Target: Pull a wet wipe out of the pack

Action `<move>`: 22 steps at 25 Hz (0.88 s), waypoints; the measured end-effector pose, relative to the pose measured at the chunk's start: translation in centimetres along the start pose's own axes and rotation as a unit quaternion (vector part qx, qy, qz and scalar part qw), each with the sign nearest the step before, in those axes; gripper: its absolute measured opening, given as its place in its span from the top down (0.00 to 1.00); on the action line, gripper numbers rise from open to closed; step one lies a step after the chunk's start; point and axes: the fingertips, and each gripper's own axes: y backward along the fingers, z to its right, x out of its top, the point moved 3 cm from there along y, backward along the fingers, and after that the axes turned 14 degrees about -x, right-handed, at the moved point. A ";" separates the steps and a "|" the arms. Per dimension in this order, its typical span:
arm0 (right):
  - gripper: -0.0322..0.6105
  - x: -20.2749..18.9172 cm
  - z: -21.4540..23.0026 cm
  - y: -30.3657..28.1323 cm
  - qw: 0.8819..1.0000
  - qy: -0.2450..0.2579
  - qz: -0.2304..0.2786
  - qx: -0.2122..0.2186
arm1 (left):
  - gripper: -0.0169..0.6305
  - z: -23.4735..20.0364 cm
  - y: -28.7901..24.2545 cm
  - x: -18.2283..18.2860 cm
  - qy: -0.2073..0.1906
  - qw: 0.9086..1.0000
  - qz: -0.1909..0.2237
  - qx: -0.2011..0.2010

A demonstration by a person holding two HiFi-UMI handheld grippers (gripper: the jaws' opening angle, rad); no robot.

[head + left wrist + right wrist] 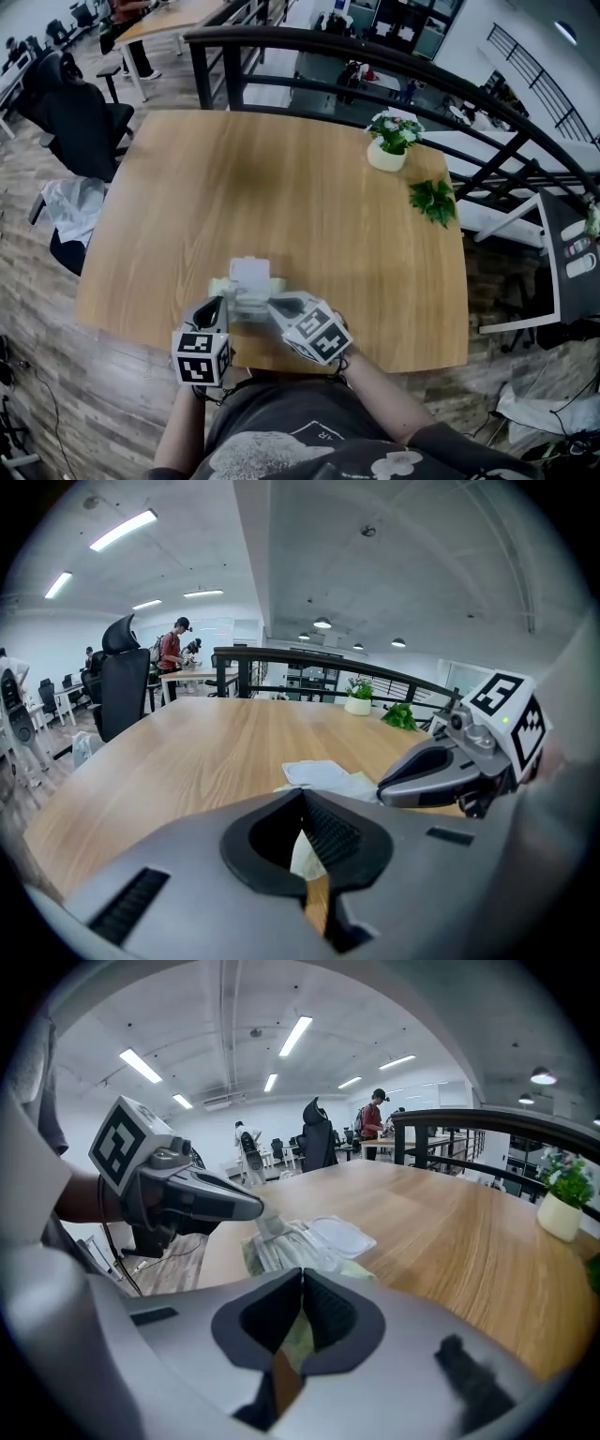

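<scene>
The pale green wet-wipe pack lay with its white flip lid open. The left gripper was clamped on a barely emerged white wipe. The right gripper, jaws together, rested on the pack. Pulling remained.

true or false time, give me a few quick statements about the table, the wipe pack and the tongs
1. A potted plant stands on the wooden table. True.
2. The lid of the pack is flipped open. True.
3. The pack lies at the table's far edge. False: it lies at the near edge, close to the person.
4. The left tongs are wide open. False: they are shut, pinching what looks like a wipe at the pack.
</scene>
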 end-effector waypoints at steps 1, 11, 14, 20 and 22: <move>0.91 -0.1 0.0 0.1 1.000 0.000 0.000 0.000 | 0.95 0.1 0.0 0.0 0.000 1.000 0.000 0.001; 0.91 -0.6 0.9 0.9 1.000 0.004 -0.007 -0.008 | 0.95 0.1 0.0 0.0 0.001 1.000 0.002 0.004; 0.91 -0.7 1.1 1.0 1.000 0.001 -0.008 -0.012 | 0.95 -0.1 0.0 -0.1 0.003 1.000 0.002 0.004; 0.91 -1.0 1.4 1.0 1.000 -0.008 -0.009 -0.018 | 0.95 -0.2 -0.1 -0.3 0.000 1.000 0.000 0.002; 0.91 -1.0 1.5 1.1 1.000 -0.007 -0.010 -0.019 | 0.95 -0.3 -0.1 -0.3 0.000 1.000 -0.002 0.003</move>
